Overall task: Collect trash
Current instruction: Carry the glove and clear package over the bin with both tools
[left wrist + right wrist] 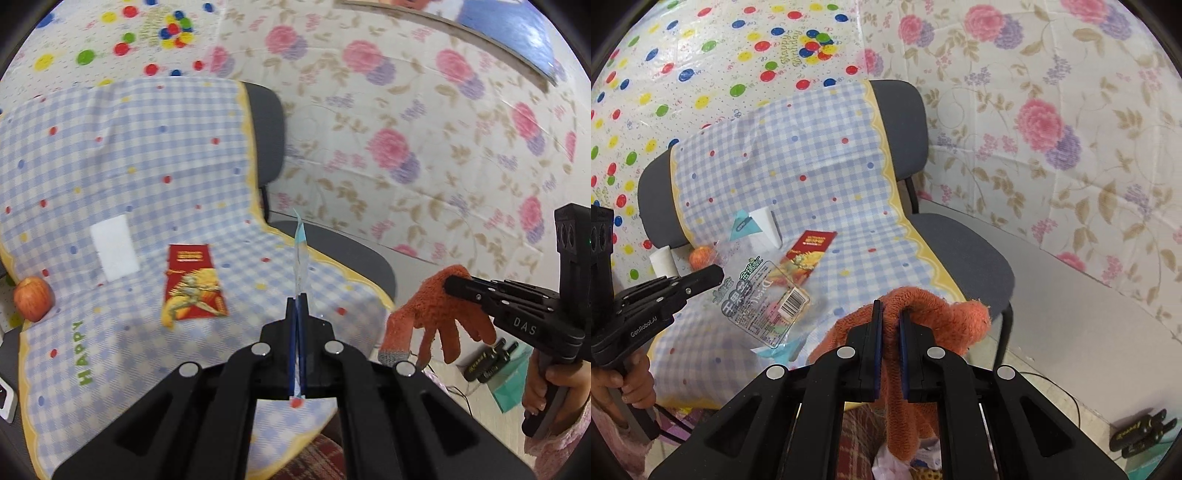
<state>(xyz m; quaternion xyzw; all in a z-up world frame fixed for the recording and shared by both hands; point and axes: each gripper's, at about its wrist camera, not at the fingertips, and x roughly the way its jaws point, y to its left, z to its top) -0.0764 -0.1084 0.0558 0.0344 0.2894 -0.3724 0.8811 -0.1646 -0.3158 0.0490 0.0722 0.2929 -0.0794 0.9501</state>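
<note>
Left tongs clamp the clear printed plastic wrapper; right tongs clamp the orange knitted glove. The red snack packet lies lower left of centre, long axis upright in the left view, nearer the left tongs.

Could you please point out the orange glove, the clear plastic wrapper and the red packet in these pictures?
orange glove (436, 314): left wrist view, on its palm.
clear plastic wrapper (764, 299): right wrist view, on its printed middle.
red packet (192, 284): left wrist view, on its printed face.
</note>
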